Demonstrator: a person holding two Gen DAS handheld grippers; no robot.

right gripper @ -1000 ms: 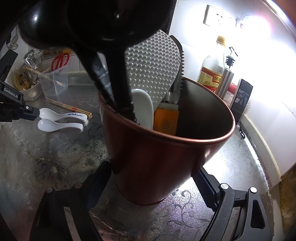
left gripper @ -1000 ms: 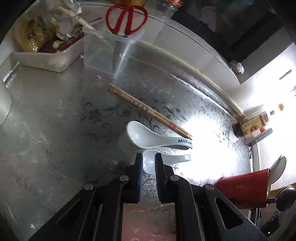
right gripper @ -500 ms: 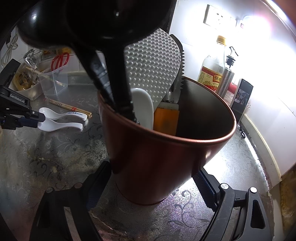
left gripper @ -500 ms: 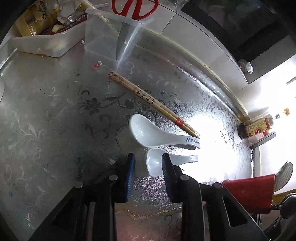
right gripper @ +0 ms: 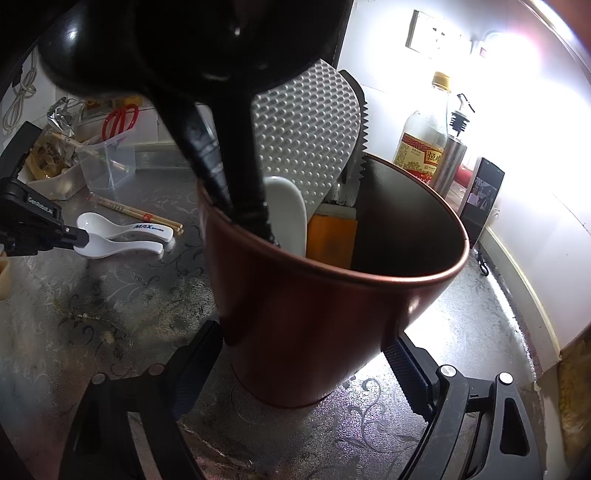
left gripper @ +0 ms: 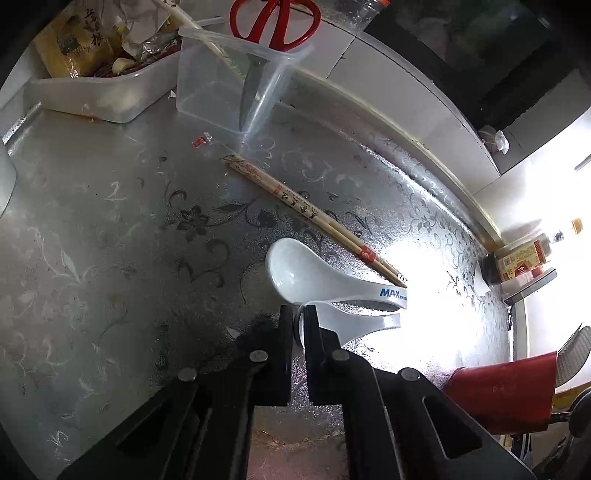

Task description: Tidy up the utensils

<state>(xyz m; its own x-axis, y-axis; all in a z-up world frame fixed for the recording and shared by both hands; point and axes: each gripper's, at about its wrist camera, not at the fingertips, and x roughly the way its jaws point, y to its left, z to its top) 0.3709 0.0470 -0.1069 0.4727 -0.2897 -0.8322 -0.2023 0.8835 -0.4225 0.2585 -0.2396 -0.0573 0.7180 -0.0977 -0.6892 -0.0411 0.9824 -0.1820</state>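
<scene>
Two white ceramic spoons lie side by side on the patterned counter. My left gripper (left gripper: pixel 298 320) is shut on the bowl of the small spoon (left gripper: pixel 364 323); it also shows in the right wrist view (right gripper: pixel 122 246). The larger spoon marked MAX (left gripper: pixel 314 275) lies just beyond it. A pair of wooden chopsticks (left gripper: pixel 314 218) lies further back. My right gripper (right gripper: pixel 303 354) holds the red utensil holder (right gripper: pixel 317 291) between its fingers; the holder has black ladles, a white dotted rice paddle (right gripper: pixel 306 129) and a white spoon in it.
A clear plastic container (left gripper: pixel 229 88) with red scissors (left gripper: pixel 275 18) stands at the back, beside a white tray (left gripper: pixel 92 96) of packets. Bottles (right gripper: pixel 424 136) and a phone (right gripper: pixel 482 192) stand by the wall on the right.
My left gripper opened, moved forward over the small spoon's bowl, and has now shut on it. The right gripper and the holder have stayed put.
</scene>
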